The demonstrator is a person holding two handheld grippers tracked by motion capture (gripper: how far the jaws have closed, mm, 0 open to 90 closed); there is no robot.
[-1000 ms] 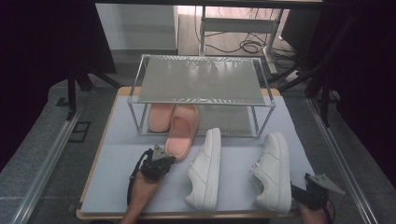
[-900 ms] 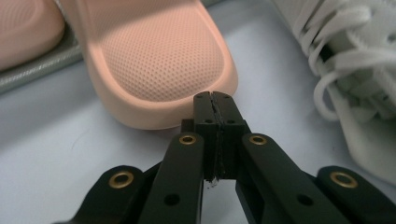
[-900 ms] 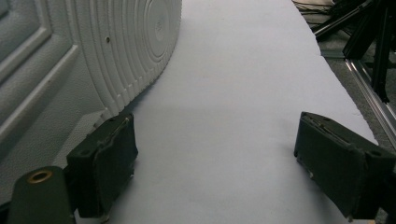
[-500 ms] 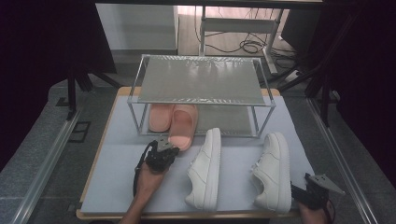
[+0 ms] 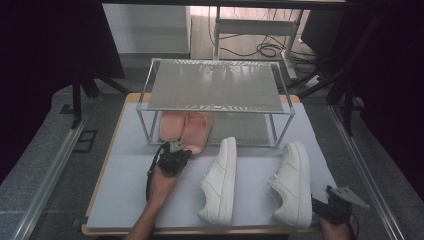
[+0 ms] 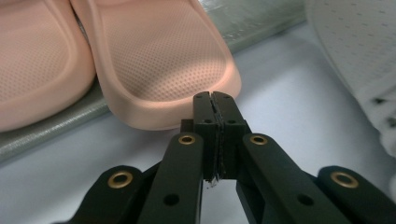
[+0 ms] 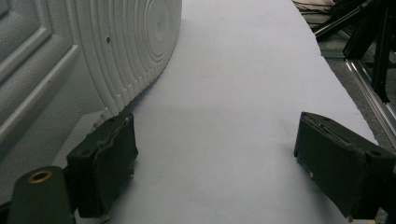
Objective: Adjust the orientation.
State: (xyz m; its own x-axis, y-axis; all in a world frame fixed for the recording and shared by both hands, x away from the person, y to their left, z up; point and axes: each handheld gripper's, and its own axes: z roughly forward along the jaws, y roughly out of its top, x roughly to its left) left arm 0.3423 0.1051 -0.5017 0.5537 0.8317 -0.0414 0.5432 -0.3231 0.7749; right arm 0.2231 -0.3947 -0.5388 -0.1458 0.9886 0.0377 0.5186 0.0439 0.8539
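Note:
Two pink slippers (image 5: 186, 129) lie side by side on the lower shelf of a metal rack (image 5: 215, 107). My left gripper (image 5: 179, 150) is shut, and its tips (image 6: 215, 100) touch the heel edge of the right pink slipper (image 6: 163, 60). Two white sneakers lie on the mat: one in the middle (image 5: 220, 180), one to the right (image 5: 292, 185). My right gripper (image 5: 327, 204) rests near the front right corner, beside the right sneaker. Its jaws (image 7: 224, 158) stand wide open on bare mat, with that sneaker's ribbed sole (image 7: 116, 51) just to their left.
The rack's top shelf (image 5: 215, 90) is bare mesh. The pale mat (image 5: 125, 185) covers a wooden table. Rails and dark stands flank the table (image 5: 350, 150). Cables lie on the floor behind.
My left gripper has moved forward toward the rack, and the right pink slipper has slid further onto the lower shelf. The right gripper and both sneakers have stayed put.

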